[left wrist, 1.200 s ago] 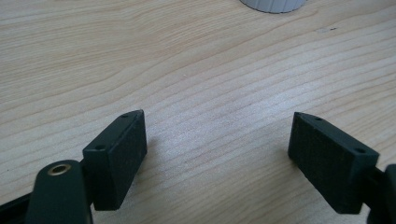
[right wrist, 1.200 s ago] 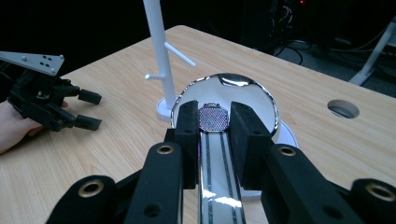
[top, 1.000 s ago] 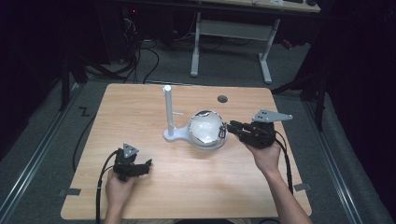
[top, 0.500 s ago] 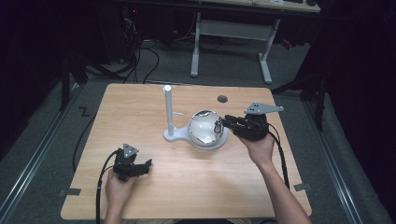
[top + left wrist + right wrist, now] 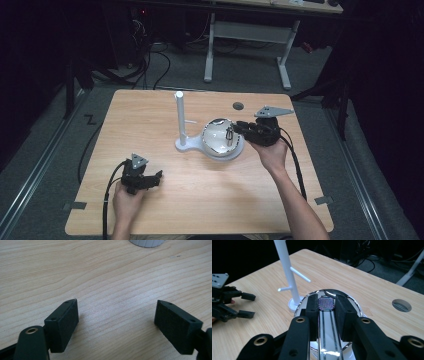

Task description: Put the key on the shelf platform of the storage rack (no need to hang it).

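A shiny round metal cup [image 5: 217, 137] hangs close over the base of a white peg stand [image 5: 179, 117] near the table's middle. My right gripper [image 5: 235, 131] comes at it from the right and is shut on its handle. In the right gripper view the pads [image 5: 312, 307] clamp the handle's knurled end, with the cup [image 5: 327, 292] beyond and the stand [image 5: 287, 272] behind it. My left gripper [image 5: 157, 177] rests on the table at the front left, open. Its jaws [image 5: 116, 315] stand wide apart over bare wood.
The wooden table [image 5: 150, 115] has a round cable hole [image 5: 238, 105] at the far right. The stand has two short pegs [image 5: 299, 274]. My left gripper [image 5: 253, 305] also shows at the left in the right gripper view. Desk legs and cables lie on the floor beyond.
My right gripper has moved left and slightly away with the cup, bringing it closer to the stand's post; the cup has turned. The left gripper has stayed put.
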A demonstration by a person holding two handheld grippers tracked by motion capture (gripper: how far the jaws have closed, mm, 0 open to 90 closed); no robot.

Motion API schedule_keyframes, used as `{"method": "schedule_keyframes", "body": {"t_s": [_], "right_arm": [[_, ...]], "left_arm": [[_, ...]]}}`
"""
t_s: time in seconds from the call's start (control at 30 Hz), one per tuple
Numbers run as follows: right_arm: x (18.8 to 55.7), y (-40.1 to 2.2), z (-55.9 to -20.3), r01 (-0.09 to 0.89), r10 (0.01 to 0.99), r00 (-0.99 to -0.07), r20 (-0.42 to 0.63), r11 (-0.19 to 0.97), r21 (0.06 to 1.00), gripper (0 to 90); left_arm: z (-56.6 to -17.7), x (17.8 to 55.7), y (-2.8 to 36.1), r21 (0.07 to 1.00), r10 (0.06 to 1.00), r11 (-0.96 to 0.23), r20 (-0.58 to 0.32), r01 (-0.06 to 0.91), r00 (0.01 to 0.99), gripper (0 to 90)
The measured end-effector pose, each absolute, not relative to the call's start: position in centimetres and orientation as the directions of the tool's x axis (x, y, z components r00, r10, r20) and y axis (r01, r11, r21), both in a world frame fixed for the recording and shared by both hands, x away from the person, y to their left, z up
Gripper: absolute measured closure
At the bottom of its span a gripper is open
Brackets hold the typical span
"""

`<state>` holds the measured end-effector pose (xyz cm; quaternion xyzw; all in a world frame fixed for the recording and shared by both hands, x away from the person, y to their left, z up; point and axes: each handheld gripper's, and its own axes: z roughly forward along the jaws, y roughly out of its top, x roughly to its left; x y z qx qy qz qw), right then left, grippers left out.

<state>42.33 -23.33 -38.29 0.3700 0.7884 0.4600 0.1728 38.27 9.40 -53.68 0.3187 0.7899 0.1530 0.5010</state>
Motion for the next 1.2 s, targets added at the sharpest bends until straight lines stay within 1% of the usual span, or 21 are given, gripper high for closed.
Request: {"method": "schedule_keyframes", "body": {"t_s": [0.53, 0.77, 0.93, 1.2], "right_arm": [[43.6, -23.2, -40.5, 0.492, 0.754, -0.648, 0.106, 0.308, 0.814, 74.6], [44.1, -22.4, -41.4, 0.504, 0.751, -0.652, 0.103, 0.327, 0.800, 74.6], [44.6, -21.7, -42.1, 0.519, 0.748, -0.653, 0.121, 0.325, 0.791, 74.6], [45.2, -20.7, -42.8, 0.517, 0.748, -0.654, 0.113, 0.333, 0.788, 74.6]], "left_arm": [[-53.7, 38.3, 9.4, 0.569, 0.664, 0.744, -0.689, 0.351, -0.291, 19.8], [-53.7, 38.3, 9.4, 0.570, 0.665, 0.744, -0.688, 0.349, -0.292, 19.8], [-53.7, 38.3, 9.4, 0.570, 0.665, 0.743, -0.688, 0.350, -0.292, 19.8], [-53.7, 38.3, 9.4, 0.567, 0.662, 0.746, -0.689, 0.350, -0.295, 19.8]]}}
